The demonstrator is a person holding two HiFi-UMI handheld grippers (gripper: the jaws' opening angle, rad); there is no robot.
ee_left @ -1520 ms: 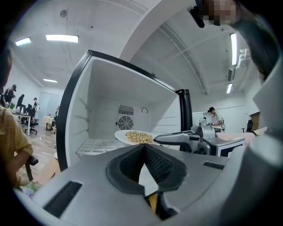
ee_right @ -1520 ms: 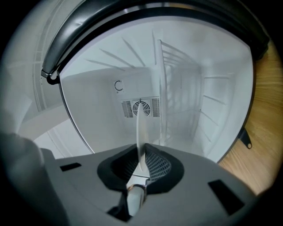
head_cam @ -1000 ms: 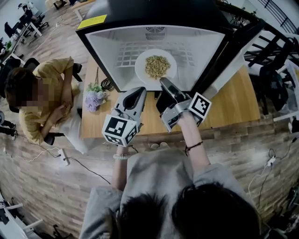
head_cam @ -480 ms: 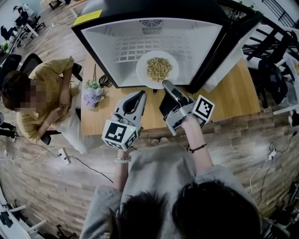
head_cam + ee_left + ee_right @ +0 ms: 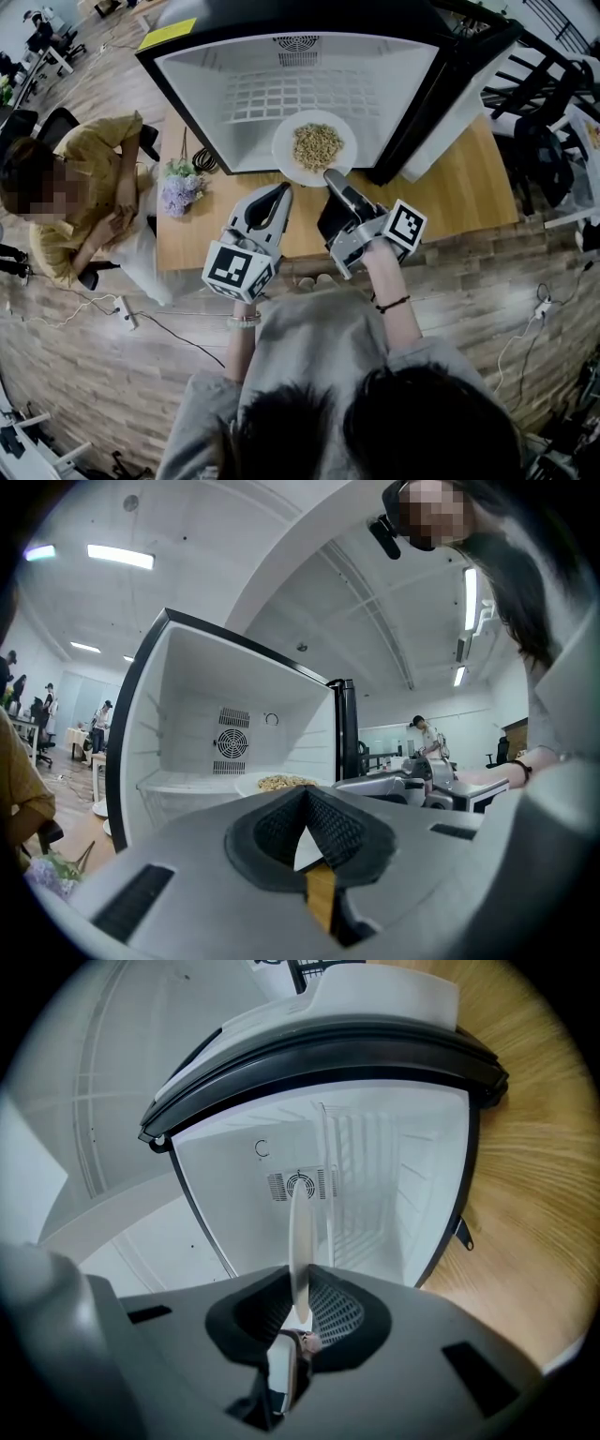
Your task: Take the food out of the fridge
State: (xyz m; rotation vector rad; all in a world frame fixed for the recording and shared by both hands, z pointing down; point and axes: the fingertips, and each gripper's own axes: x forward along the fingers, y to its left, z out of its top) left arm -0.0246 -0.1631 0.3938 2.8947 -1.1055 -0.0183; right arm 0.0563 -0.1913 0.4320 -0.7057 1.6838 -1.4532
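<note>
White and round, the plate (image 5: 312,161) with the food (image 5: 317,143) sits at the front lip of the open fridge (image 5: 202,103), partly sticking out. The right gripper (image 5: 330,175) stands just in front of the fridge and pinches the plate's near rim between its jaws, though they are opening a little right now. The plate lies flat, straight ahead of that gripper, so I think it only needs a pull back, away from the fridge. The left gripper (image 5: 284,187) waits in front of the fridge too, squeezed closed on nothing, a bit farther from the plate.
</note>
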